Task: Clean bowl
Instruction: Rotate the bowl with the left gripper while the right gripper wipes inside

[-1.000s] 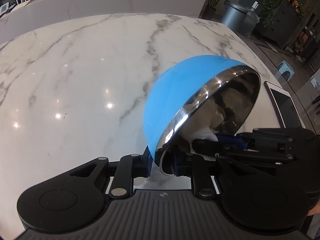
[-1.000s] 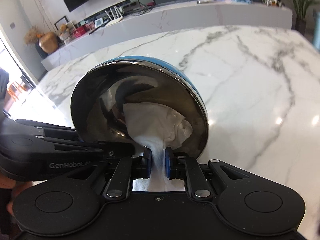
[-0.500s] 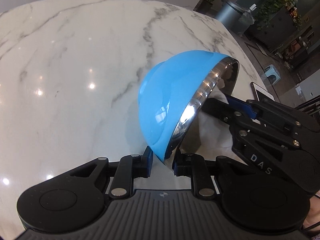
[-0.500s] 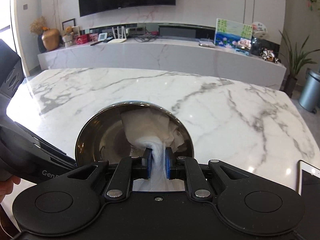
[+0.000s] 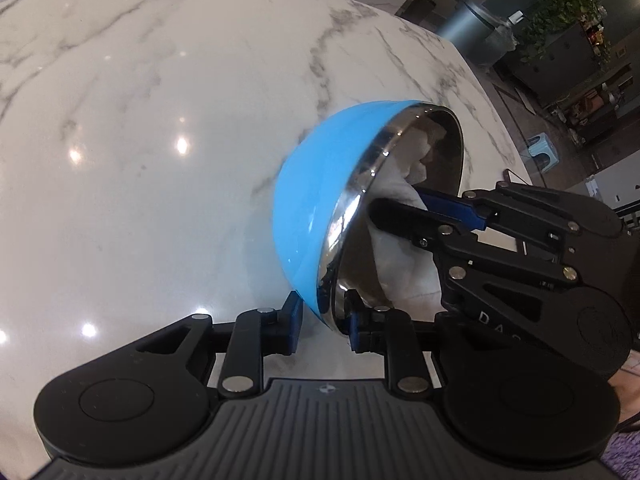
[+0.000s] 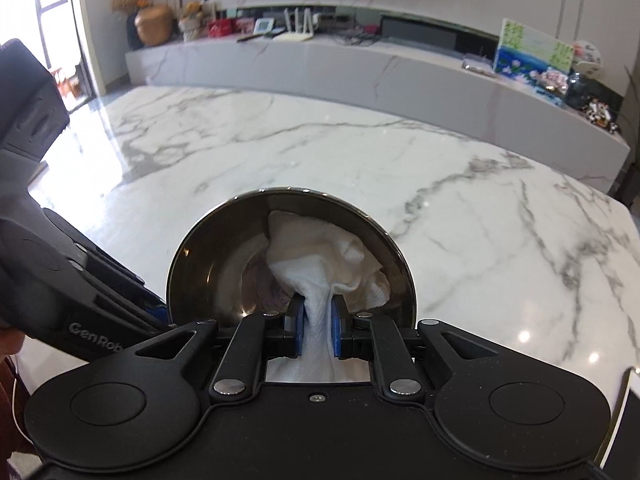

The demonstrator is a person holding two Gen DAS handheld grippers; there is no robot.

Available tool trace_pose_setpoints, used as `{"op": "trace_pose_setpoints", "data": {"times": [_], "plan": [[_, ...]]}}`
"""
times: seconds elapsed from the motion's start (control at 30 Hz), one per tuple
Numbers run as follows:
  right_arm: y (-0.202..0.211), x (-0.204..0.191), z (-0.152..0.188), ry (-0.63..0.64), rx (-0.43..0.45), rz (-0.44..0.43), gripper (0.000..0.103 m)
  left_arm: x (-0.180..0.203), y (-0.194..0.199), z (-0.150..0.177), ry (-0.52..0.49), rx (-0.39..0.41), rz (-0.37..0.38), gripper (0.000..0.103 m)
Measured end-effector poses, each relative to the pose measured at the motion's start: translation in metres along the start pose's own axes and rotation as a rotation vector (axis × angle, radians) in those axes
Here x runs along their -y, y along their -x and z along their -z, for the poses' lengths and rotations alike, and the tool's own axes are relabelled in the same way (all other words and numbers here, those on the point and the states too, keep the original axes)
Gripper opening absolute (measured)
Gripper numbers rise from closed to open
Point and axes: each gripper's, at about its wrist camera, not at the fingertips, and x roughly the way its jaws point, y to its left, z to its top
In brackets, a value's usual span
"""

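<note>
A bowl (image 5: 320,192), blue outside and shiny steel inside, is held tilted on its side above the marble table (image 5: 140,120). My left gripper (image 5: 322,322) is shut on the bowl's rim at its lower edge. My right gripper (image 6: 317,330) is shut on a white paper towel (image 6: 332,260) and presses it against the steel inside of the bowl (image 6: 216,276). In the left wrist view the right gripper (image 5: 400,208) reaches into the bowl from the right with the towel (image 5: 404,264).
The marble table (image 6: 360,160) spreads wide behind the bowl. A long marble counter (image 6: 360,68) with clutter stands beyond it. A grey bin (image 5: 476,32) and plants stand on the floor past the table's right edge.
The bowl has tilted so its steel inside shows more in the left wrist view. The right gripper with the towel has shifted inside the bowl, the towel now towards its upper right.
</note>
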Motion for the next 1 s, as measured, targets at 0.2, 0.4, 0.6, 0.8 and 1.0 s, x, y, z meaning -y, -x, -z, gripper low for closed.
{"op": "trace_pose_setpoints", "data": {"times": [0.2,0.4,0.6,0.8,1.0], "plan": [[-0.017,0.003,-0.017,0.038,-0.060,-0.017,0.012,-0.003,0.006,-0.010,-0.001,0.078,-0.057,0.021],[-0.026,0.010,-0.032,0.049,-0.085,-0.028,0.012,-0.007,0.013,-0.024,0.026,0.158,-0.080,0.037],[-0.038,0.017,-0.043,0.024,-0.099,-0.056,0.012,-0.017,0.010,-0.043,0.043,0.171,-0.120,0.030],[-0.043,0.012,-0.050,0.040,-0.102,-0.051,0.012,-0.019,0.008,-0.041,0.026,0.157,-0.133,0.023],[-0.048,0.004,-0.049,0.073,-0.132,-0.049,0.012,-0.013,0.010,-0.035,-0.033,0.113,-0.158,0.021]]}}
